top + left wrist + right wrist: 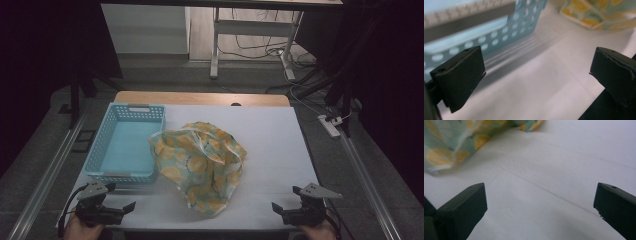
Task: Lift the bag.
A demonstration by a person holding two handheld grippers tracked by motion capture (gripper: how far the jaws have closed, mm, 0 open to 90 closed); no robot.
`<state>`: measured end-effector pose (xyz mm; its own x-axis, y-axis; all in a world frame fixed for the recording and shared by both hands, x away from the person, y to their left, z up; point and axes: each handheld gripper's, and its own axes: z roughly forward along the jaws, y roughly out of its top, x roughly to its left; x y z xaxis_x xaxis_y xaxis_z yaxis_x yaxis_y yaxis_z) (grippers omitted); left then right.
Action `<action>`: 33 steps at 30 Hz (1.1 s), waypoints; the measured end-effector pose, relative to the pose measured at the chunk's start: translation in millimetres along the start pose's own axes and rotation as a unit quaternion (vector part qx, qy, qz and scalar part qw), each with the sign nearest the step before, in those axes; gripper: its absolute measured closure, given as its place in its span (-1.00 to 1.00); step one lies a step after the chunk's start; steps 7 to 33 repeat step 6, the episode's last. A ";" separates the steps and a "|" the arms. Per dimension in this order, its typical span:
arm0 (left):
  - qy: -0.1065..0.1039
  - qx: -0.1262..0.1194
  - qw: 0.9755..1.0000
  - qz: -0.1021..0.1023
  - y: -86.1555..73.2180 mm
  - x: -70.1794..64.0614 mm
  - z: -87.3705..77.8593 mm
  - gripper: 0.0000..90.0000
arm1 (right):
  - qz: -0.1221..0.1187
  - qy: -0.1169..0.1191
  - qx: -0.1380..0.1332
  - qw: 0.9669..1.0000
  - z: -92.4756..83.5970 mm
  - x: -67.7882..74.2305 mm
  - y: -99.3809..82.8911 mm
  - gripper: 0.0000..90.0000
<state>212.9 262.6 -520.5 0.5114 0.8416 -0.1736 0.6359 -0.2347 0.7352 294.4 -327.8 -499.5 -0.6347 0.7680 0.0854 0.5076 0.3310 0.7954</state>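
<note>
Both hand-held grippers, left [129, 206] and right [276, 206], gape released near the unlabelled lemon-print bag [202, 162].

A power strip [330, 125] lies on the floor beside the table [280, 130].

Bag [202, 165] just right of basket [125, 142] on table [280, 145]

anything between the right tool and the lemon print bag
No. In the high view only bare white table cover lies between the right tool and the bag. The right gripper view shows the same bare stretch.
</note>
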 end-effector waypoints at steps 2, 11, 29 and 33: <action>0.000 -0.004 1.000 -0.004 0.0 0.0 -0.2 -1.00 | 0.007 -0.007 -0.014 1.000 -3.3 -0.4 -1.1 -1.00; 0.003 0.006 1.000 -0.003 1.5 -0.6 2.4 -1.00 | 0.012 -0.013 -0.008 1.000 -2.1 -1.7 -1.2 -1.00; 0.003 0.006 1.000 -0.003 1.5 -0.6 2.4 -1.00 | 0.012 -0.013 -0.008 1.000 -2.1 -1.7 -1.2 -1.00; 0.003 0.006 1.000 -0.003 1.5 -0.6 2.4 -1.00 | 0.012 -0.013 -0.008 1.000 -2.1 -1.7 -1.2 -1.00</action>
